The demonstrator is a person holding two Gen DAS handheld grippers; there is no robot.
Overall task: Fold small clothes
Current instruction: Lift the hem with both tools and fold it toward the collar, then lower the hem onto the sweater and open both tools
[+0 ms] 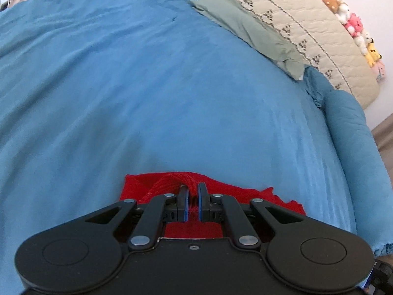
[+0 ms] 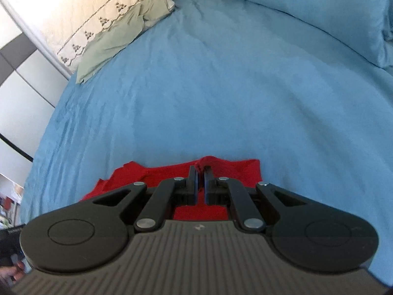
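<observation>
Left gripper (image 1: 193, 196): jaws nearly closed, a thin bunch of red cloth (image 1: 245, 194) pinched between the blue pads (image 1: 202, 202). Threads or gathers fan out from the pinch, so I judge the grip is on an edge, drawn tight.

Right gripper (image 2: 200, 180): jaws likewise almost together, a small peak of the same cloth (image 2: 159, 174) puckered up at the tips. Looks held, though the contact itself is partly hidden by the fingers.

The cloth sits directly under both tools, low in each view, on the blue bedcover (image 1: 172, 86). Whether its far edge rests on the cover or hangs just above it, I cannot tell. One margin is ragged or scalloped; the other corner looks square.

Handling, my guess: light, limp, a knit with some stretch. It will sag between the two pinches and slip little against the pads. Best taken at corners or along a hem, both sides level, so the fold lands straight.

Bedcover: soft, matte, faintly creased, gives underfoot of the tools. Beyond it a sage-green pillow (image 1: 245, 27), a quilted cream spread (image 1: 307, 24) with a stitched dark motif, and a plump blue pillow (image 2: 307, 7). Small plush toys (image 1: 353, 27) line the far edge.
</observation>
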